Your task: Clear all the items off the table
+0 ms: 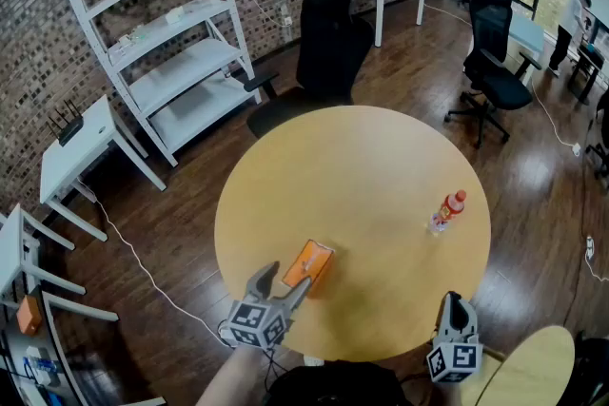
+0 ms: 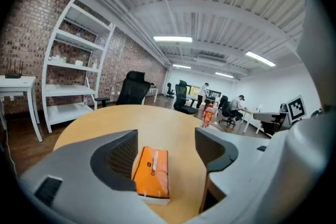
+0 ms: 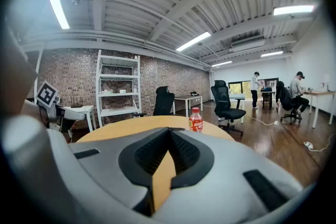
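The pack [image 2: 152,170] was seen lying on the table [image 1: 362,166] between the parted jaws of the left gripper [image 2: 167,139], long axis along them, unclamped; the bottle [image 3: 196,120] stood well ahead of the shut, empty right gripper [image 3: 169,131].

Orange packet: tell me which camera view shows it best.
The left gripper view: the orange packet fills the foreground, lying between the left gripper's open fingers. The head view shows it small, from above. The right gripper view misses it.

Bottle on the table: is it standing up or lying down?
Standing up. In the right gripper view the bottle stands straight on its base on the table.
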Motion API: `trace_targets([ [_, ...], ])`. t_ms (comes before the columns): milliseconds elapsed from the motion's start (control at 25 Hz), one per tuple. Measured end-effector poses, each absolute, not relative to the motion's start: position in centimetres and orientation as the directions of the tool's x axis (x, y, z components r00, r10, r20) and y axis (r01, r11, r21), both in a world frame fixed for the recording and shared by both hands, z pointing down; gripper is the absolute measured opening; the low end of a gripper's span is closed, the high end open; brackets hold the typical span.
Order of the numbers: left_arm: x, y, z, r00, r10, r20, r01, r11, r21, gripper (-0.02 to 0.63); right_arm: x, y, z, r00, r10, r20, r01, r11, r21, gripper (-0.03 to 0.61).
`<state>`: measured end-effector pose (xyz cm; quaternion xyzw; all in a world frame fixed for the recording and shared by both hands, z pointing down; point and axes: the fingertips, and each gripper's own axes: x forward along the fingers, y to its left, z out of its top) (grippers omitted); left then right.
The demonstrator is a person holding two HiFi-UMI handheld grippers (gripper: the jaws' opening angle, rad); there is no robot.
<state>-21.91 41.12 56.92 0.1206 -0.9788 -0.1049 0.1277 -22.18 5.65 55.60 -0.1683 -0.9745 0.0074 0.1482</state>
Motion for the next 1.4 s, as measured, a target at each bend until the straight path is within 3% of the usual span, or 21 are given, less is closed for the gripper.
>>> trace_targets([
  [360,-27.3,41.3,64.3,-0.86,-0.26,0.439,-0.203,0.964,0.173,0.441,-23.3,10.2,57.5,-0.842,0.434,0.32,0.436,0.897,-0.07,0.003],
  [680,-28.3,41.8,71.8,-0.726,-0.214,0.654,-0.243,0.969,0.047,0.46,-23.6,10.2,60.6,-0.818,0.432,0.38,0.425,0.899,-0.108,0.003],
  [1160,-28.3,40.6,77.4,-0.656,-0.233,0.718,-0.277,0.959,0.059,0.466,-23.8,7.8,64.7,-0.801,0.384,0.46,0.366,0.921,-0.131,0.003],
  [1400,-28.9,41.5,77.2,-0.63,-0.252,0.735,-0.253,0.961,0.113,0.46,-25.0,10.5,62.7,-0.757,0.446,0.478,0.449,0.886,-0.116,0.003],
])
